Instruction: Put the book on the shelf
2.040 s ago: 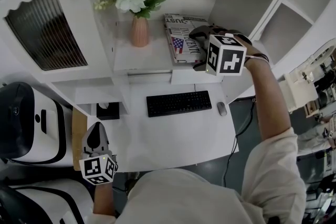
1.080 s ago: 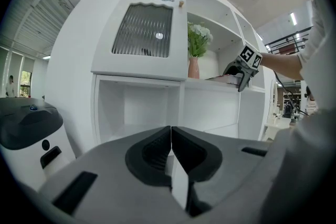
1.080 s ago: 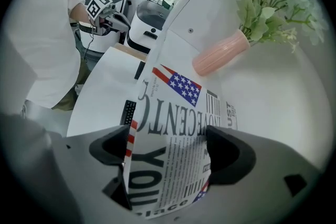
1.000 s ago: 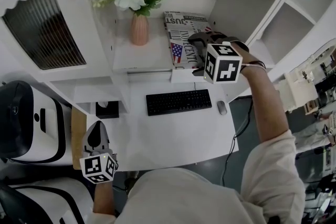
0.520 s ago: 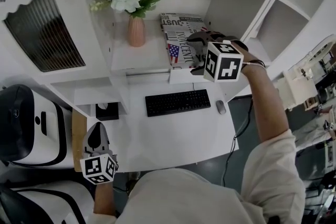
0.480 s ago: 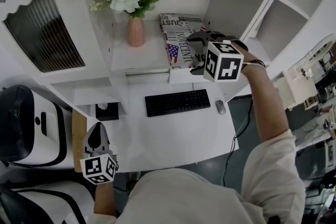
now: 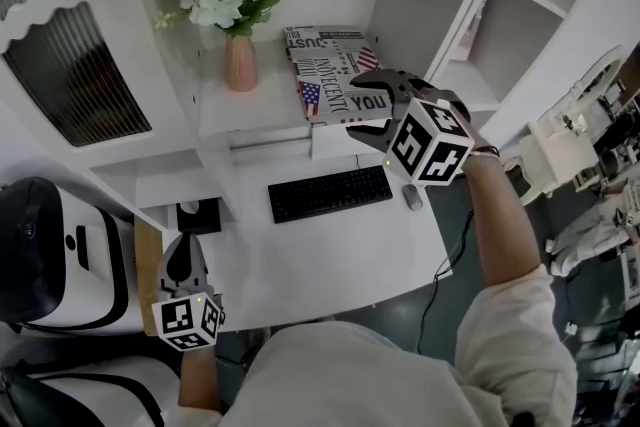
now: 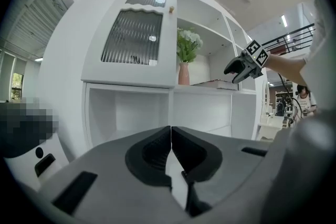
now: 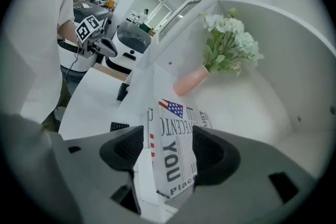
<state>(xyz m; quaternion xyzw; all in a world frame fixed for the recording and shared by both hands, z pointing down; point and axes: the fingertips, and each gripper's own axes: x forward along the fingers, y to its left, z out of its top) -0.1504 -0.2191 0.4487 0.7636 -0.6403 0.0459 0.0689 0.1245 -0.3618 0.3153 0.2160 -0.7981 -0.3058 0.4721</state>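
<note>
The book (image 7: 322,67), with a newspaper-print cover and a flag, lies flat on the white shelf (image 7: 250,107) to the right of the vase. My right gripper (image 7: 358,101) hovers at the book's near right corner. In the right gripper view the book (image 9: 176,139) shows between the jaws, which are closing. A gap remains on the left side, so the pads do not press on it. My left gripper (image 7: 183,261) hangs low at the desk's front left, and in its own view the left gripper (image 8: 171,139) is shut on nothing.
A pink vase (image 7: 240,63) with white flowers stands at the left of the same shelf bay. Below are a black keyboard (image 7: 330,193), a mouse (image 7: 411,197) and a small black box (image 7: 197,213) on the desk. A white machine (image 7: 50,245) stands at the left.
My right gripper has drawn back from over the book towards its near corner. The book stays flat on the shelf. The left gripper has not moved.
</note>
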